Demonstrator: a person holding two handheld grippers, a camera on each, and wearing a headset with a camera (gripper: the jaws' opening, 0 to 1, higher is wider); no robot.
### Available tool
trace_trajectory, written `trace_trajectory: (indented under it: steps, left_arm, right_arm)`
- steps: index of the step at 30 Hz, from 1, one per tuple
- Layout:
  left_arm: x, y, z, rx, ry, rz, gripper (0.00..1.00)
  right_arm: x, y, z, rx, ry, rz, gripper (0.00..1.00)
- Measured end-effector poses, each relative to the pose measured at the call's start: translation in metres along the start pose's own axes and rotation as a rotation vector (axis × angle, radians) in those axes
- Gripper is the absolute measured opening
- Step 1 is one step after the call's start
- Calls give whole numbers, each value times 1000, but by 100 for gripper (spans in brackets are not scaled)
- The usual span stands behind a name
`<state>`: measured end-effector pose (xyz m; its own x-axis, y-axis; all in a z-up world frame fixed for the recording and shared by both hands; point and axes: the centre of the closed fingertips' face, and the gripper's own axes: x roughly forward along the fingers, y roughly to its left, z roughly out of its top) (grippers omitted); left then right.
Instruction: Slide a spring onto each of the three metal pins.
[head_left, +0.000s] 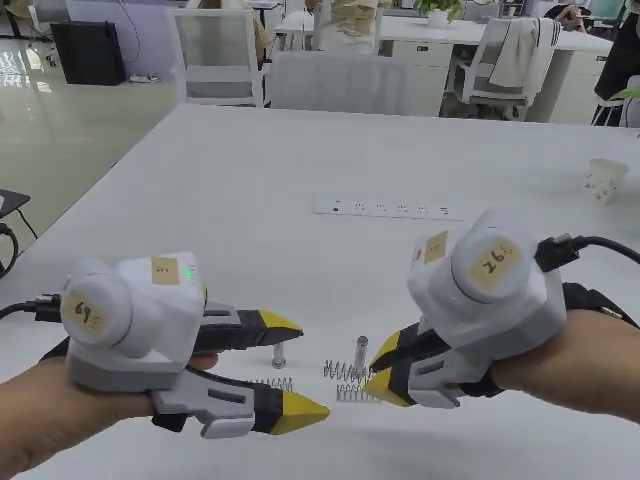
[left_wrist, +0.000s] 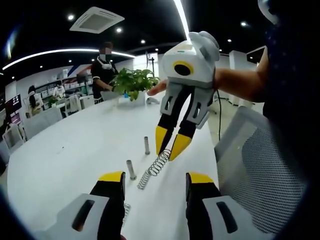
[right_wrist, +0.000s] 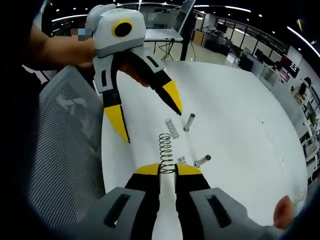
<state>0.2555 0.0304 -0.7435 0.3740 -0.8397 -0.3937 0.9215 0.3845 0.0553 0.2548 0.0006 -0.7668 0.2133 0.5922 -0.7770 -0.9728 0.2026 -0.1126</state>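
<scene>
- My right gripper (right_wrist: 168, 170) was clamped on one end of a coiled wire spring (right_wrist: 165, 147), which jutted forward from the yellow tips.
- A smooth cylindrical metal pin (head_left: 361, 352) stood upright just beside it on the white table (head_left: 300, 170).
- My left gripper (head_left: 312, 368) lay level, jaws spread wide, holding nothing.

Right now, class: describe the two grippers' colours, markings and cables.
Both grippers have white housings and black jaws tipped yellow. The left gripper bears a label marked 69 and a green light; the right gripper a label marked 26. A black cable leaves each.
</scene>
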Motion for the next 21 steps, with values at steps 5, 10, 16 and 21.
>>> trace_trajectory:
  steps: [5,10,16,21]
  left_arm:
    - [5,-2,-2,16,10,-19,38]
    - [11,-5,-2,28,10,-36,33]
    - [17,-10,-5,56,19,-57,26]
    - [20,-14,-7,85,23,-65,21]
  right_arm:
    - [1,2,0,-4,3,10,8]
    - [2,3,1,-4,4,14,8]
    - [3,6,0,-8,7,22,8]
    - [5,7,-1,-11,15,29,8]
